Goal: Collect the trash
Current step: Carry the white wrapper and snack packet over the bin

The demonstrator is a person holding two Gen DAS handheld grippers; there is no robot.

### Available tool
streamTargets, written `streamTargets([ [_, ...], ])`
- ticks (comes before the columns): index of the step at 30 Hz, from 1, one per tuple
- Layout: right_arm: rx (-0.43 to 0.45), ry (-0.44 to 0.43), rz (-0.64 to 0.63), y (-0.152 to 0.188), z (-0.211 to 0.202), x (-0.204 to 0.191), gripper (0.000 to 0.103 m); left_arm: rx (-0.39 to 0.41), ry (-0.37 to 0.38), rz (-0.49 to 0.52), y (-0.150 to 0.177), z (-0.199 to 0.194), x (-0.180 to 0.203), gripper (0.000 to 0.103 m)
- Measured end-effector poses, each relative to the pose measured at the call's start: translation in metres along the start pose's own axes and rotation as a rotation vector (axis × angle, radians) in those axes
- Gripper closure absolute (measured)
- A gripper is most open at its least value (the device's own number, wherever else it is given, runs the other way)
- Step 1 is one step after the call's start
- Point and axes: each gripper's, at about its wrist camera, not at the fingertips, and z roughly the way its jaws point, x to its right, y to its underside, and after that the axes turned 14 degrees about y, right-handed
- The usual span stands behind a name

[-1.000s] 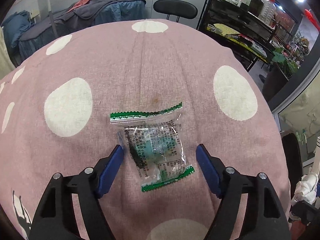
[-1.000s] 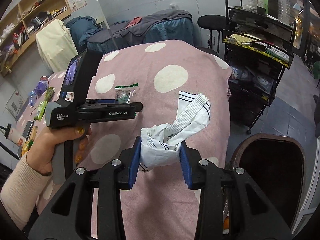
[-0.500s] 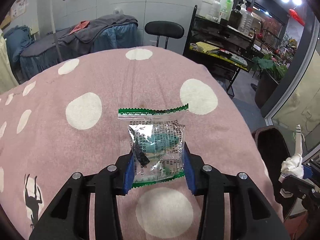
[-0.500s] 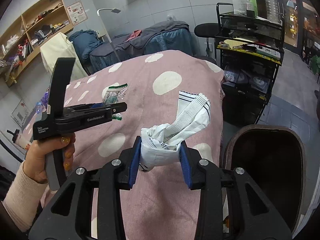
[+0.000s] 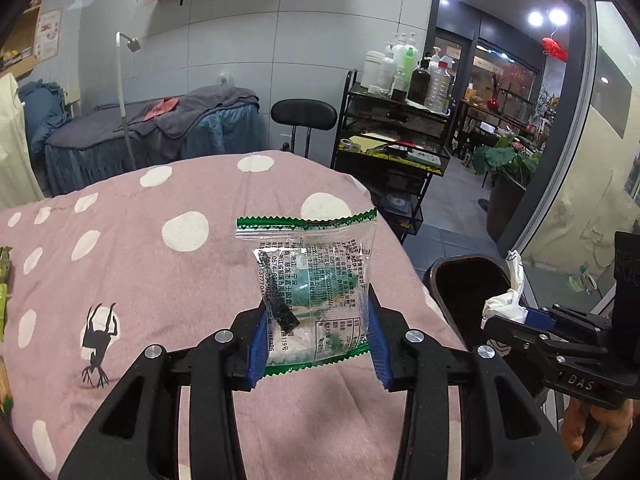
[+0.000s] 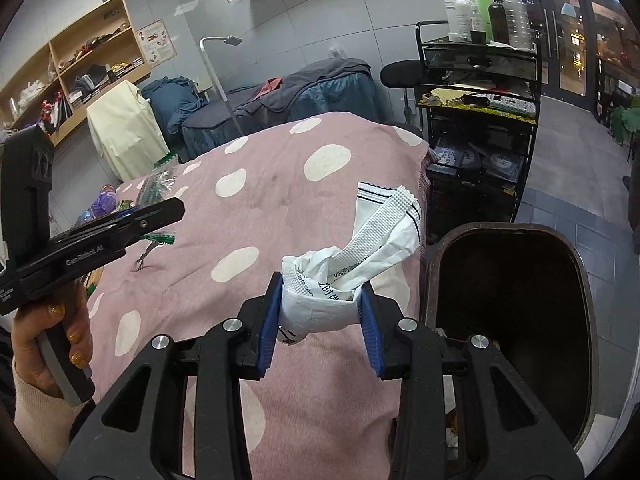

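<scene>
Trash in the left wrist view is a clear snack wrapper (image 5: 316,292) with green zigzag seals at top and bottom, clamped upright between the blue pads of the left gripper (image 5: 316,344) and lifted clear of the pink polka-dot blanket (image 5: 160,288). Its back carries dense small print, mostly too fine to read, with digits such as "0574" and a black patch near the lower left. A black reindeer figure (image 5: 98,344) is printed on the blanket. To the right, past the blanket's edge, stands a dark open trash bin (image 5: 460,292); beside it the right gripper (image 5: 508,314) shows, its body marked "DAS", pinching white paper.

From the right wrist view, the right gripper (image 6: 322,322) is closed on a crumpled white wrapper (image 6: 352,264) with a ribbed seal strip and black stripes; a partial line of digits shows on it. It hangs above the blanket's right edge, just beside the bin's (image 6: 508,308) open mouth, which has free room around its rim. At left a hand (image 6: 48,344) with gold-painted nails holds the left gripper (image 6: 160,216), labelled "GenRobot.AI". A black wire trolley (image 6: 476,120) with bottles stands behind the bin.
</scene>
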Motion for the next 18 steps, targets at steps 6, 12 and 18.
streamTargets([
  [6, 0.028, 0.047, -0.003, 0.019, -0.022, 0.015, 0.066, 0.038, 0.019, 0.007, 0.021, -0.021, 0.030, 0.062],
  [12, 0.037, 0.105, 0.031, 0.039, -0.038, 0.045, 0.066, 0.049, 0.086, -0.008, 0.035, -0.024, 0.059, 0.062],
  [18, 0.011, 0.168, 0.079, 0.055, -0.036, 0.075, 0.066, 0.045, 0.142, 0.008, 0.041, -0.017, 0.087, 0.062],
])
